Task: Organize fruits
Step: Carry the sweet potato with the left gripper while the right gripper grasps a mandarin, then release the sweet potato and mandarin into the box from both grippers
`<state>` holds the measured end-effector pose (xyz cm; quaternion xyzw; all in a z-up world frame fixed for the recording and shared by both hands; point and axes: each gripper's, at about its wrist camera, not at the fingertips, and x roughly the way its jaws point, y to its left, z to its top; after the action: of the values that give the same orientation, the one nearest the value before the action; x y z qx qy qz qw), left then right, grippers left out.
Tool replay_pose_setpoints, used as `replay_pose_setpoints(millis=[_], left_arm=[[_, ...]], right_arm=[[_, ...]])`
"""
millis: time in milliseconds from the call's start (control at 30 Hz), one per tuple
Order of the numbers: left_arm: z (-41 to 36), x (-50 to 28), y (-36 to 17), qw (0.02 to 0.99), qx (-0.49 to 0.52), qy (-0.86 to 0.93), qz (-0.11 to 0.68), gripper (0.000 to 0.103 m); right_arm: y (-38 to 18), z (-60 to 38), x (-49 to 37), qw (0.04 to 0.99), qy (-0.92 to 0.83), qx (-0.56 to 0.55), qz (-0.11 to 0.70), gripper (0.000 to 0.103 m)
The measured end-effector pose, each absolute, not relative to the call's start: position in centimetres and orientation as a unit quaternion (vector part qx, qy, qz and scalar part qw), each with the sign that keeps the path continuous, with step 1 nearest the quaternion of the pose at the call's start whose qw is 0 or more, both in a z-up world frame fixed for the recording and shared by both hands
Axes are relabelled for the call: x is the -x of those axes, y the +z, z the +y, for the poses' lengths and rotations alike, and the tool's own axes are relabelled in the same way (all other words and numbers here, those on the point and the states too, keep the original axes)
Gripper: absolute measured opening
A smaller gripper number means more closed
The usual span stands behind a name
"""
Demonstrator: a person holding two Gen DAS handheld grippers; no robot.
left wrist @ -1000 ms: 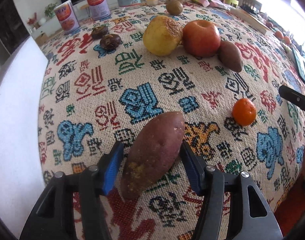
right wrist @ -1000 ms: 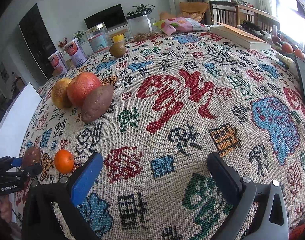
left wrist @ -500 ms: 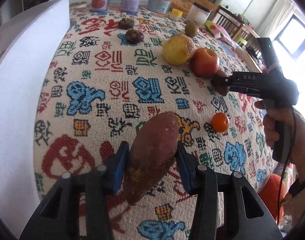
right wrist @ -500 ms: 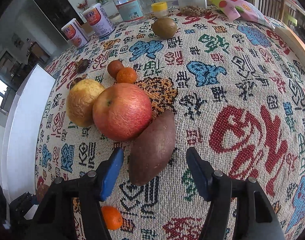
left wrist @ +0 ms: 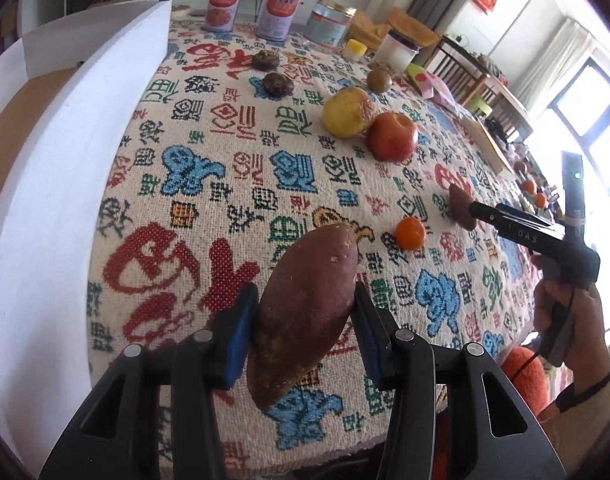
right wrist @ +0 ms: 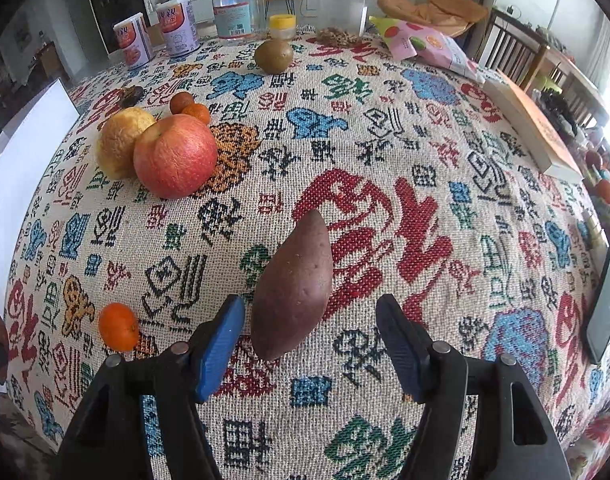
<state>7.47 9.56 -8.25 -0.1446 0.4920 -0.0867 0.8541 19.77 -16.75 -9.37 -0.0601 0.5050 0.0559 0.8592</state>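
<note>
Left wrist view: my left hand-held gripper (left wrist: 305,316) is clenched on a dull red-brown, spindle-shaped sweet potato (left wrist: 305,312), both blue pads (left wrist: 241,332) pressing its flanks near mid-length; it hangs clear of the surface (left wrist: 233,184), a table under a woven cloth of coloured characters, above the near edge. I judge it dense, stiff and rough-skinned, so it should not slip, but a grip away from the thickest part would let the long body swing.

Right wrist view: my right hand-held gripper (right wrist: 311,330) has just been opening, and its jaws stand apart around a second, smaller purple-brown sweet potato (right wrist: 295,288). The left pad is just beside the skin; the right pad is clear of it. Whether it lies on the cloth I cannot tell. I would take it across its widest belly.

A round red apple (right wrist: 175,160) touching a blemished yellow pear-like fruit (right wrist: 121,146) lies toward the far left of the surface; a small orange mandarin (right wrist: 119,326) sits near the left edge. These look firm but bruisable, and round enough to roll.
</note>
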Motion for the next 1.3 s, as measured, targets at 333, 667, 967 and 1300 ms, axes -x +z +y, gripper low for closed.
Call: replay_pose_setpoints(millis=[333, 667, 967, 1300], left_arm=[[10.2, -4.5, -5.2, 0.856, 0.173, -0.098, 0.477, 0.048], [21.9, 1.3, 5.4, 0.897, 0.208, 0.011, 0.39, 0.048], [30.0, -0.9, -4.8, 0.834, 0.186, 0.171, 0.491, 0.047], [25.2, -2.1, -1.2, 0.906, 0.106, 0.157, 0.379, 0.075]], right_arm=[[-11.8, -7.3, -16.3, 0.837, 0.237, 0.053, 0.49, 0.049], [-1.2, -0.2, -11.9, 0.803, 0.379, -0.035, 0.459, 0.029], [-1.7, 17.6, -9.8, 0.71, 0.487, -0.024, 0.509, 0.03], [-1.3, 10.8, -10.1, 0.772, 0.437, -0.025, 0.461, 0.052]])
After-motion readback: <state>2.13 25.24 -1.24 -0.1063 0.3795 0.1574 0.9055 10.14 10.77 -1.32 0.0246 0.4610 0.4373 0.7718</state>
